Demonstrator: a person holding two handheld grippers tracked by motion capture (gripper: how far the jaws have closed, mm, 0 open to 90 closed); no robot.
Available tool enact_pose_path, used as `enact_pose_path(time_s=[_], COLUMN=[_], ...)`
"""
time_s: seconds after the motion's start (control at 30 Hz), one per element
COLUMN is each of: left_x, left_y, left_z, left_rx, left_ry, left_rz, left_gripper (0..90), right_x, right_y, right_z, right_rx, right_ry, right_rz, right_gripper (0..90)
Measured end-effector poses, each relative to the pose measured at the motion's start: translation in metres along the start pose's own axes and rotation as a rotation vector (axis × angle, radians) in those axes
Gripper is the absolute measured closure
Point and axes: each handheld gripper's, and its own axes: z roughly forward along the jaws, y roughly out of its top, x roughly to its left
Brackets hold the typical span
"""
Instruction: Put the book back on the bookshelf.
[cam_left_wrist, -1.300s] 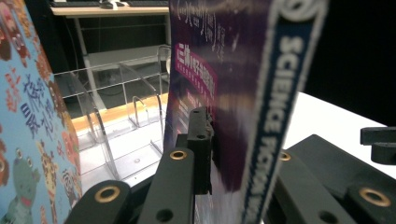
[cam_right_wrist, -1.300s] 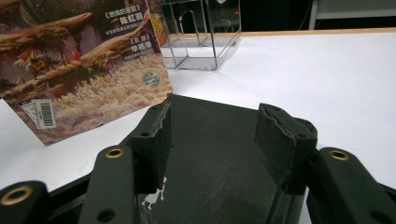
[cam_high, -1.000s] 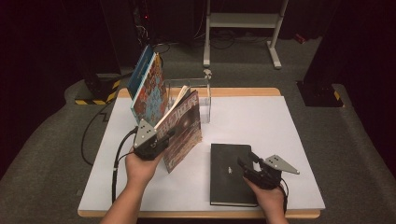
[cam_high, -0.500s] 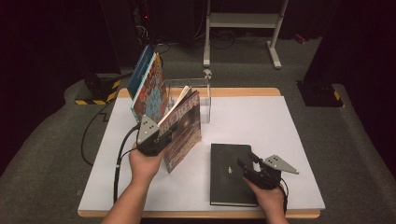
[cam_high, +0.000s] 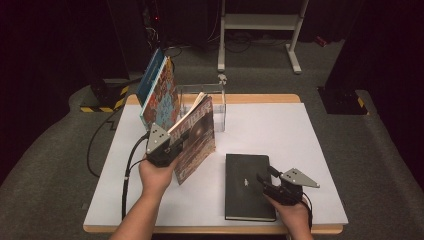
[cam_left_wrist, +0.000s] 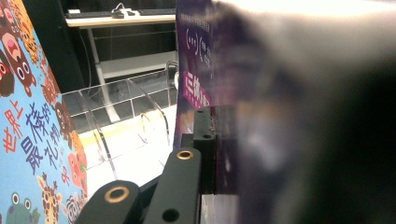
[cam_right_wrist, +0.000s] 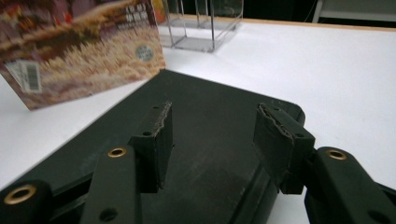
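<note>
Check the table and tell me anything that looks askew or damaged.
The books in the clear rack lean steeply left instead of upright. The magazine clamped in the left tongs stands tilted on one edge. The right tongs' pads look chipped and frayed.

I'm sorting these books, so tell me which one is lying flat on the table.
The black book, flat beside the right gripper. The blue picture book leans on the clear rack; the left gripper holds the purple one upright.
</note>
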Motion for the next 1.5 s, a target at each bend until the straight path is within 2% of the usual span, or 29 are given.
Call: enact_pose_path(time_s=[0.33, 0.4, 0.5, 0.57, 0.67, 0.77, 0.87, 0.97, 1.03, 1.1, 1.3, 1.5], left_x=[-0.001, 0.000, 0.001, 0.001, 0.000, 0.003, 0.005, 0.005, 0.006, 0.005, 0.005, 0.004], left_y=[0.004, 0.006, 0.010, 0.011, 0.015, 0.017, 0.019, 0.019, 0.020, 0.022, 0.029, 0.039], left_z=[0.004, 0.005, 0.005, 0.004, 0.005, 0.004, 0.004, 0.005, 0.006, 0.004, 0.004, 0.010], left_rx=[-0.023, -0.023, -0.031, -0.033, -0.040, -0.041, -0.057, -0.064, -0.072, -0.070, -0.094, -0.136], left_ry=[0.029, 0.030, 0.028, 0.030, 0.058, 0.076, 0.095, 0.135, 0.153, 0.161, 0.173, 0.179], left_rz=[-0.017, -0.021, -0.049, -0.048, -0.048, -0.036, -0.028, -0.006, -0.012, 0.004, 0.016, 0.042], left_gripper=[83.7, 83.7, 83.8, 83.8, 83.8, 83.7, 83.8, 83.8, 83.7, 83.8, 83.7, 83.7], right_x=[-0.006, -0.007, -0.008, -0.008, -0.008, -0.010, -0.010, -0.009, -0.008, -0.008, -0.008, -0.008], right_y=[-0.002, -0.002, -0.002, -0.002, -0.003, -0.003, -0.004, -0.003, -0.004, -0.004, -0.003, -0.006], right_z=[0.000, 0.000, 0.000, 0.000, -0.002, -0.001, 0.001, 0.001, 0.001, -0.001, -0.010, -0.016], right_rx=[0.018, 0.013, -0.006, -0.011, -0.035, -0.040, -0.019, -0.017, -0.022, -0.026, -0.055, -0.062], right_ry=[-0.025, -0.031, -0.034, -0.036, -0.048, -0.045, -0.031, -0.027, -0.033, -0.027, -0.037, -0.027], right_rz=[-0.021, -0.025, -0.035, -0.039, -0.066, -0.062, -0.059, -0.052, -0.062, -0.062, -0.056, -0.046], right_gripper=[49.2, 49.2, 49.8, 49.8, 50.3, 50.0, 49.5, 49.4, 49.7, 49.8, 50.2, 49.4])
